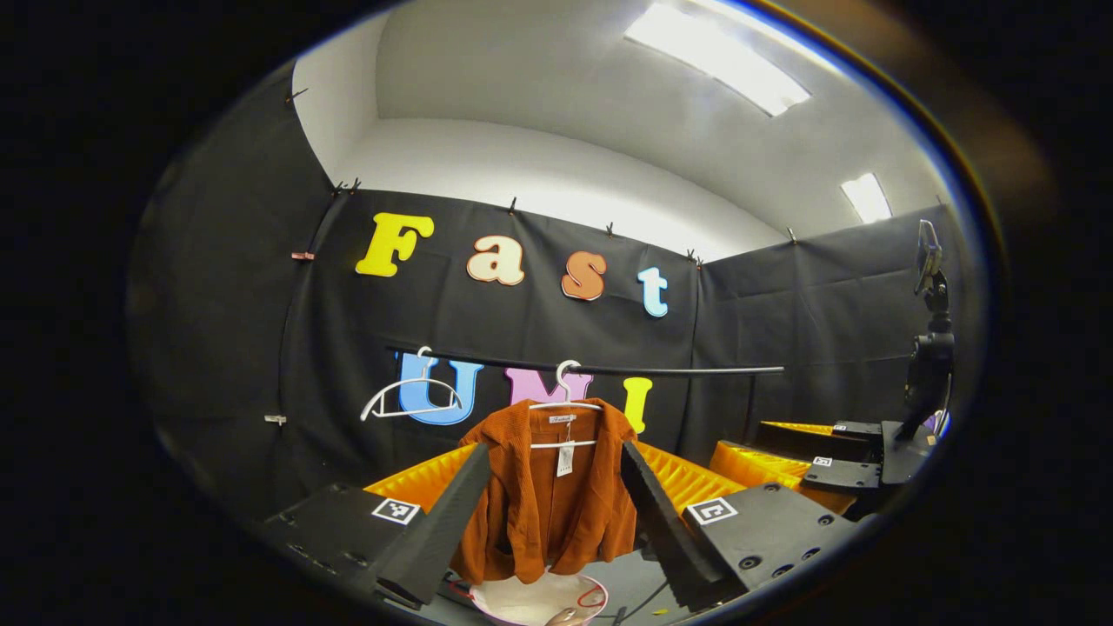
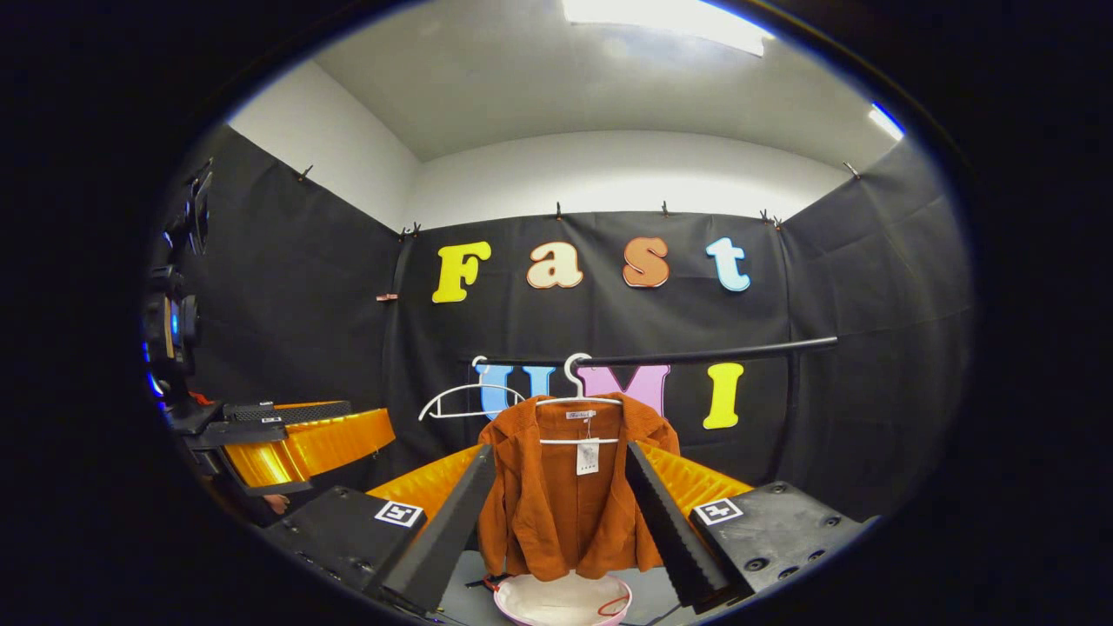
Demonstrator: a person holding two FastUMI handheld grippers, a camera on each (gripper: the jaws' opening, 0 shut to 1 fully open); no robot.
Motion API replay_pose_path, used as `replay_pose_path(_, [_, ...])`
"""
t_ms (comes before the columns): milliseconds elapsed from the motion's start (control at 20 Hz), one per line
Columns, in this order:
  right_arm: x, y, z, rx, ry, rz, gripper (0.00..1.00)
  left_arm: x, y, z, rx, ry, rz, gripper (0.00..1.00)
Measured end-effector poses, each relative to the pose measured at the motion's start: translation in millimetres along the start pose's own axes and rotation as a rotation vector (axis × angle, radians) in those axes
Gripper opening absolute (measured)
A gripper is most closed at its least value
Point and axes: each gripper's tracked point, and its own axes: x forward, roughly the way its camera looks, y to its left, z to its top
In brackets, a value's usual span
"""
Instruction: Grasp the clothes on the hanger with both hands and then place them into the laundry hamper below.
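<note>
Black rail (image 2: 696,355), rust corduroy jacket (image 2: 569,496) on white hanger (image 2: 578,396) at twelve o'clock, pink-rimmed hamper (image 2: 563,602) at six; left gripper (image 1: 556,522) and right gripper (image 2: 561,522) spread wide, empty.

So the jacket (image 2: 569,491) is a rusty burnt orange with a fine corduroy rib, on a white hanger (image 2: 576,396), white tag at its collar. Below at 6 o'clock, the hamper (image 2: 563,602) is white inside with a pink rim (red loop too), and the rail (image 2: 687,356) is plain black.

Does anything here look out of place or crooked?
Nothing looks damaged. The orange jacket hangs open on its white hanger, above the hamper. The empty hanger beside it tilts slightly on the rail.
</note>
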Motion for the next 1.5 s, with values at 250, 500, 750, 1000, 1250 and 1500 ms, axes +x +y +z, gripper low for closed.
replay_pose_path(250, [0.0, 1.4, -1.3, -0.002, 0.004, 0.003, 0.97, 0.8, 1.6, -0.3, -0.028, 0.000, -0.002, 0.95])
replay_pose_path(500, [-2.4, 2.7, -0.3, -0.008, -0.001, -0.004, 0.96, -1.1, 3.6, -3.5, -0.028, 0.010, -0.011, 0.95])
replay_pose_path(750, [-5.5, 11.7, 0.1, -0.003, -0.008, -0.007, 0.97, -2.7, 5.4, -2.6, -0.035, 0.013, -0.035, 0.95])
replay_pose_path(1000, [-5.4, 16.3, -0.2, -0.029, -0.023, -0.059, 0.98, 0.6, 15.4, -6.2, -0.048, 0.023, -0.070, 0.95])
replay_pose_path(1250, [-5.1, 18.3, -7.8, -0.032, -0.012, -0.124, 0.98, 5.2, 25.9, -13.7, -0.050, 0.047, -0.111, 0.95])
replay_pose_path(1500, [-3.0, 14.7, -22.6, -0.044, 0.021, -0.161, 0.98, 15.3, 31.9, -16.5, -0.067, 0.039, -0.136, 0.95])
